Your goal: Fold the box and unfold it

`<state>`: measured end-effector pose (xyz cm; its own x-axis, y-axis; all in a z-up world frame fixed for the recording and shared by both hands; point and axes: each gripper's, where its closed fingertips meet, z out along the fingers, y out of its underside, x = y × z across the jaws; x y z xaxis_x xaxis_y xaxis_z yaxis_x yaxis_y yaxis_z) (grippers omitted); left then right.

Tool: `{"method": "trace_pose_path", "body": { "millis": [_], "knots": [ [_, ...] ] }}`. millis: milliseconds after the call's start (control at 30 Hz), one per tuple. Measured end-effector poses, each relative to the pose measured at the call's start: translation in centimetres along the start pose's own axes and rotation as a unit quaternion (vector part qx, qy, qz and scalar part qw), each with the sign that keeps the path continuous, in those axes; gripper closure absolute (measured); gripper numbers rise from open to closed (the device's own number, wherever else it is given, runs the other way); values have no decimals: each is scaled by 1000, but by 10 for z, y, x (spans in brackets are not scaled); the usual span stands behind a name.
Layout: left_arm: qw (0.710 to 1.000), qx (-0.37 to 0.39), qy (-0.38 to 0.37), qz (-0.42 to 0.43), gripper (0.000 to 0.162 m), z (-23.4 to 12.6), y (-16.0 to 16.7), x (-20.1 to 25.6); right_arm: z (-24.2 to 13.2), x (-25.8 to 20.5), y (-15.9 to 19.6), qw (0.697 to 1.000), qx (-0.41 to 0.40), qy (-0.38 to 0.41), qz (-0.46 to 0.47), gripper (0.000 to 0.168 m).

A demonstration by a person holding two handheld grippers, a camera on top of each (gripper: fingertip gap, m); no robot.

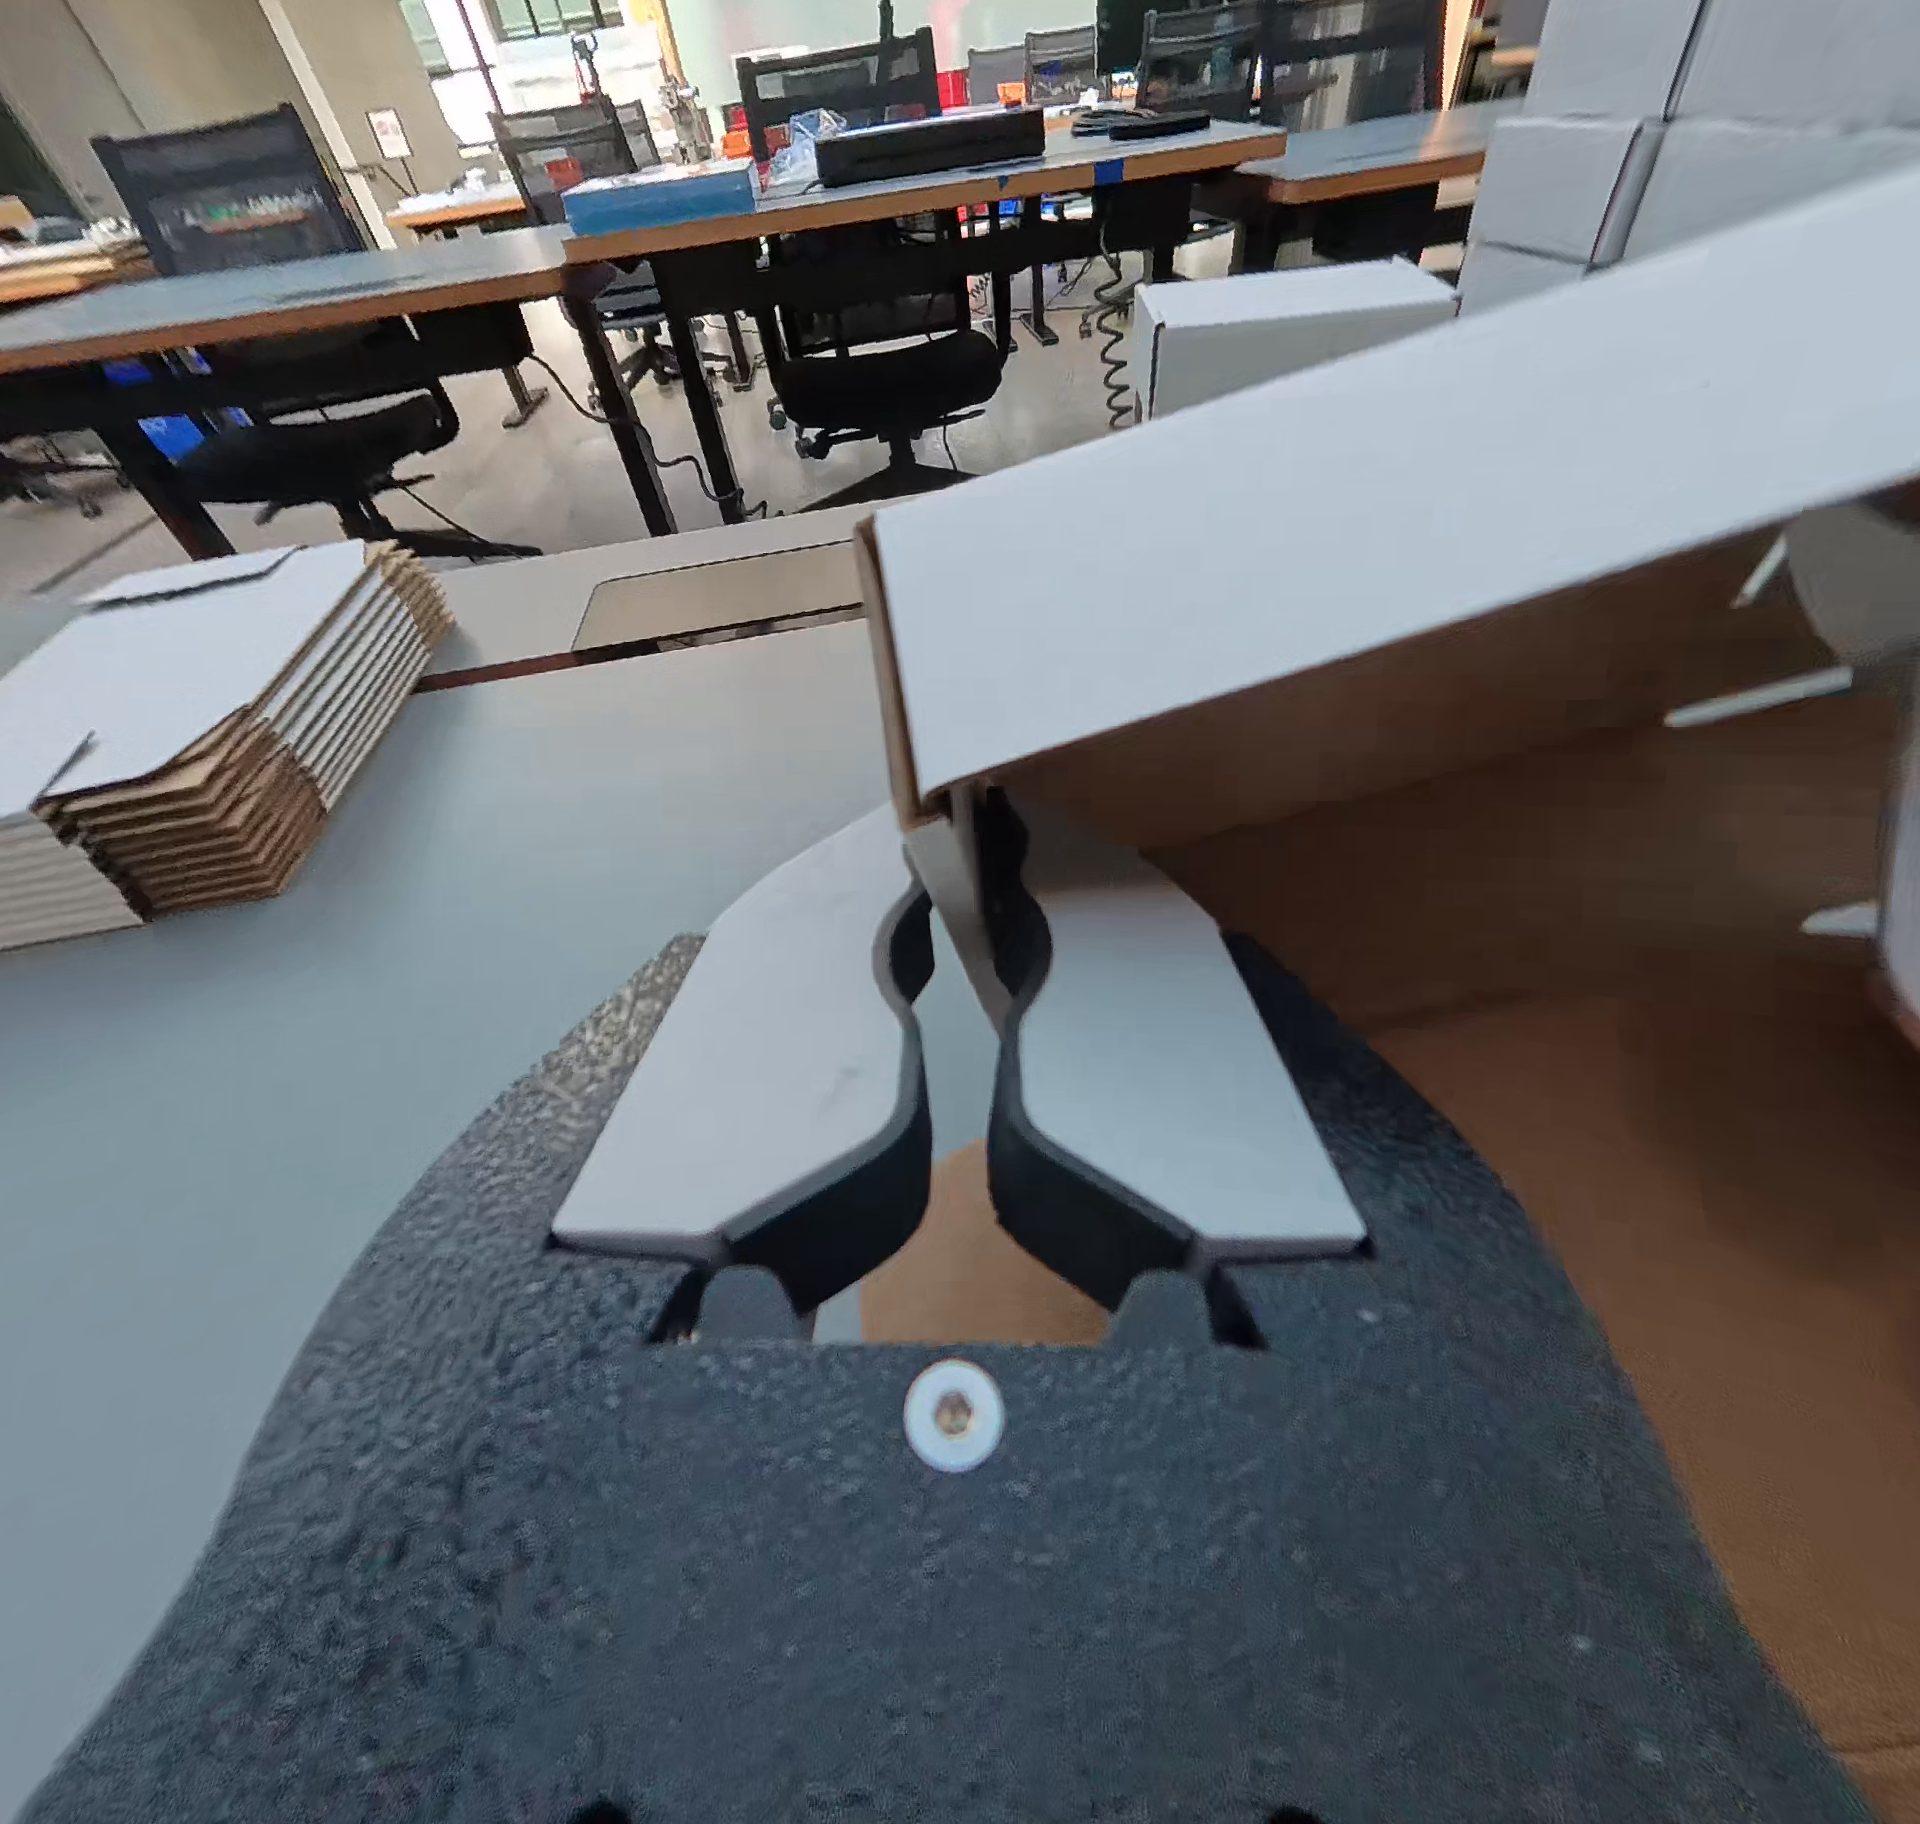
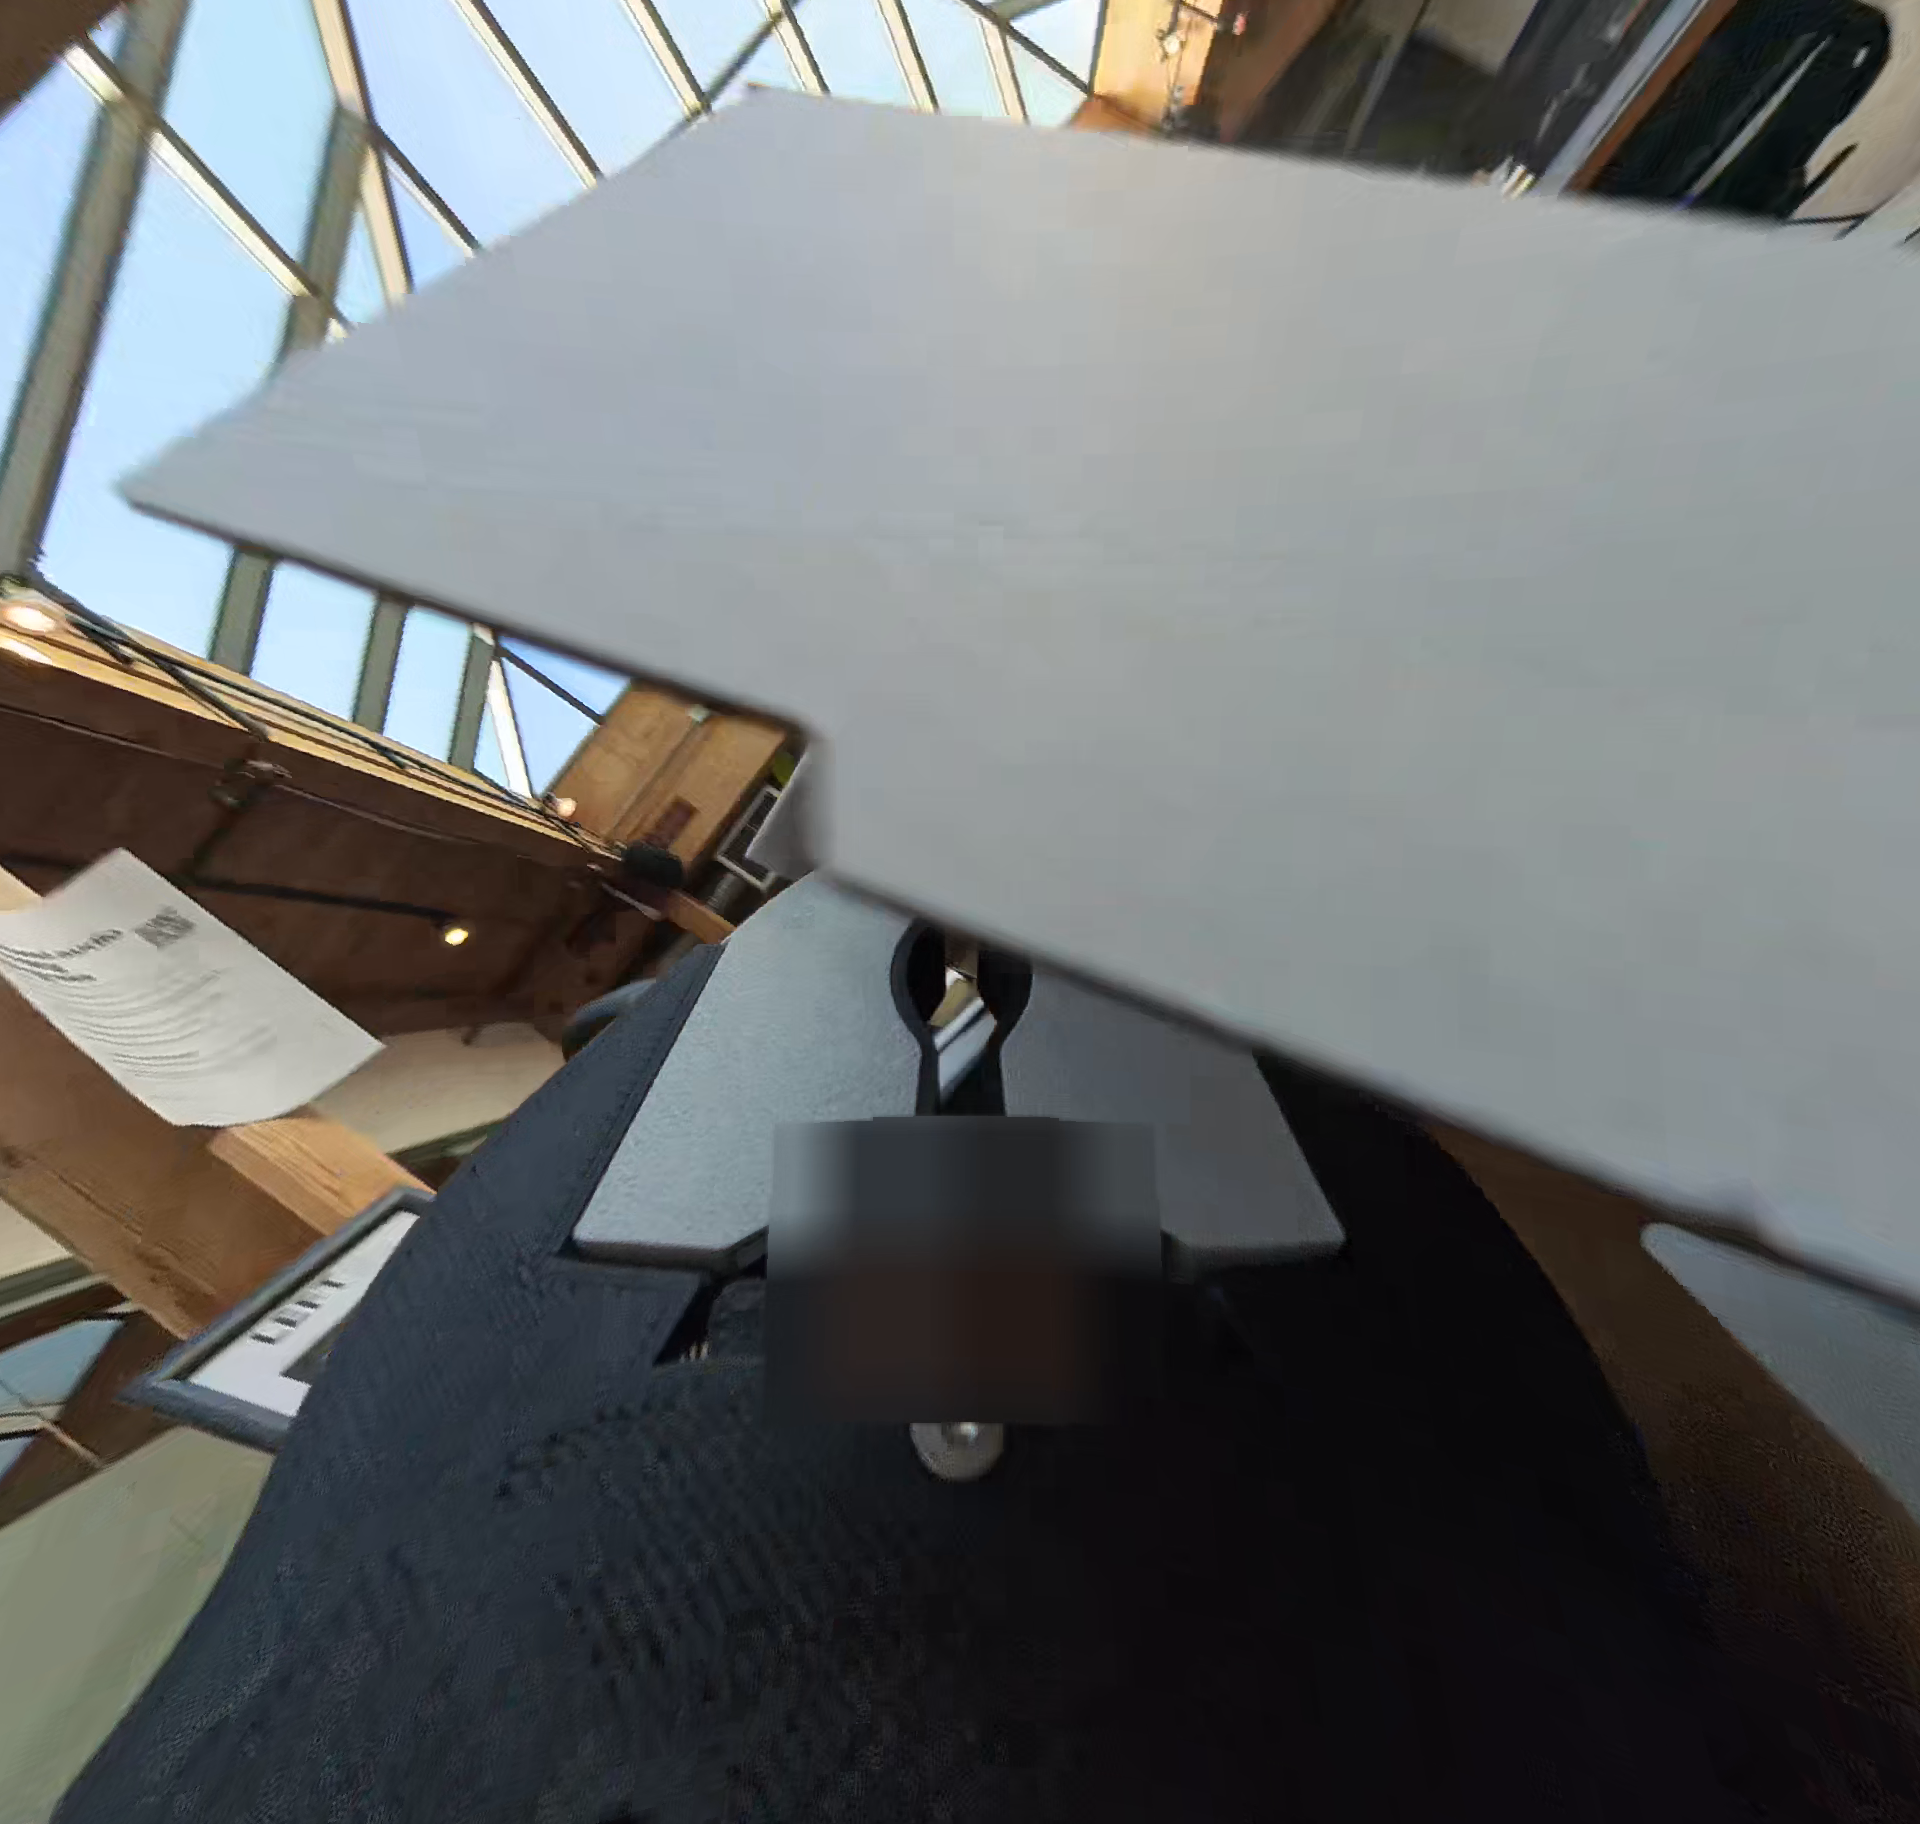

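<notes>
Box (image 1: 1351, 569) flap clamped in left claw (image 1: 971, 901); right claw (image 2: 961, 964) grips its panel, tips hidden.

The box (image 1: 1351, 548) is white-grey on its outer side and plain brown on its inner side, at the right of the frame. The left hand-held gripper (image 1: 971, 901) has a black, grainy body and pale grey fingers (image 1: 790, 1068). The counter (image 1: 312, 1099) is light grey. At the left, the stack of flat cardboard sheets (image 1: 197, 746) is white on top with brown edges. In the right wrist view, the box panel (image 2: 1195, 548) looks plain grey-white, and the right hand-held gripper (image 2: 961, 985) is black with grey fingers.
</notes>
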<state>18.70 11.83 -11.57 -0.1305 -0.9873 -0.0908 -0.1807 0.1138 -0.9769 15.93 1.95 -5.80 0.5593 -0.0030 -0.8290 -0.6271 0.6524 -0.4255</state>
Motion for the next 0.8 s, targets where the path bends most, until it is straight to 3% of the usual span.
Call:
{"method": "trace_pose_path", "body": {
  "millis": [133,233,333,433,533,600,667,800],
  "knots": [
    [998,-5,0,-62,157,2,-12,-24,-20,17,-6,970,-38,133,-200,168],
    [997,-14,5,-80,157,4,-9,-34,-40,17,-31,901,-25,227,-369,168],
    [996,-37,38,-74,157,6,0,-25,-52,28,-55,808,-44,310,-499,168],
    [997,-40,58,-38,156,4,2,-16,-50,33,-66,763,-79,327,-552,168],
    [997,-37,74,-11,155,3,0,-10,-47,37,-71,746,-112,327,-569,168],
    [992,-34,123,-22,156,1,-2,4,-45,44,-73,747,-139,321,-566,168],
    [994,-50,99,-13,156,3,3,0,-44,51,-72,761,-166,307,-547,168],
    [993,-58,64,-77,157,8,7,-15,-45,43,-66,773,-154,279,-549,168]
  ]
}}
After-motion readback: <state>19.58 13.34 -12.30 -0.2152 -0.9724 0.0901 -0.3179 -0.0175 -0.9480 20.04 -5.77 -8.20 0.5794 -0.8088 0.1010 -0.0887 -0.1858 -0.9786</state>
